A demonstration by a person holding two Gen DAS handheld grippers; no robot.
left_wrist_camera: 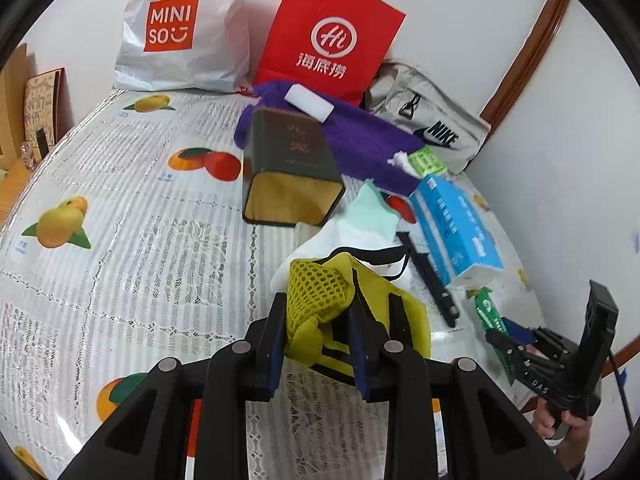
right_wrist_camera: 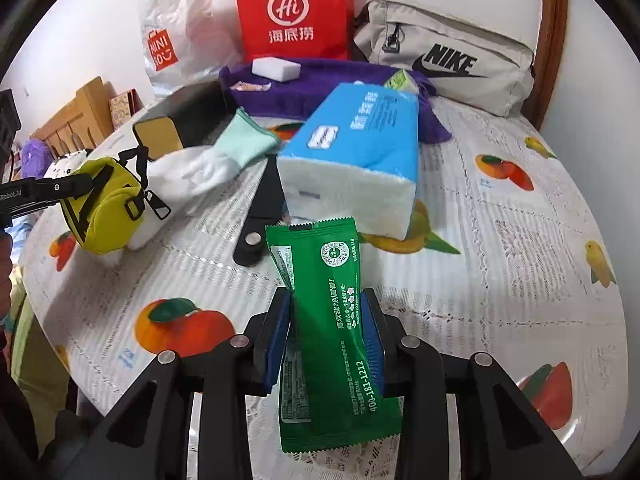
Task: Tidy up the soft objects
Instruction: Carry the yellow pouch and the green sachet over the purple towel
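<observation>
The right hand-held gripper [right_wrist_camera: 326,330] pinches a green sachet [right_wrist_camera: 334,328] over the fruit-print surface [right_wrist_camera: 500,280], with a blue tissue pack [right_wrist_camera: 356,152] just beyond it and a yellow pouch [right_wrist_camera: 106,208] at left.

Pretty clearly someone's home, a dining or living corner. The table [left_wrist_camera: 120,280] has a lace cloth with printed fruit under clear plastic (classic household setup). Shopping bags lean on the white wall: a Miniso bag [left_wrist_camera: 180,32] and a red paper bag [left_wrist_camera: 332,32]. A wooden chair back [right_wrist_camera: 76,120] stands behind, plus a wood door frame [left_wrist_camera: 528,48].
</observation>
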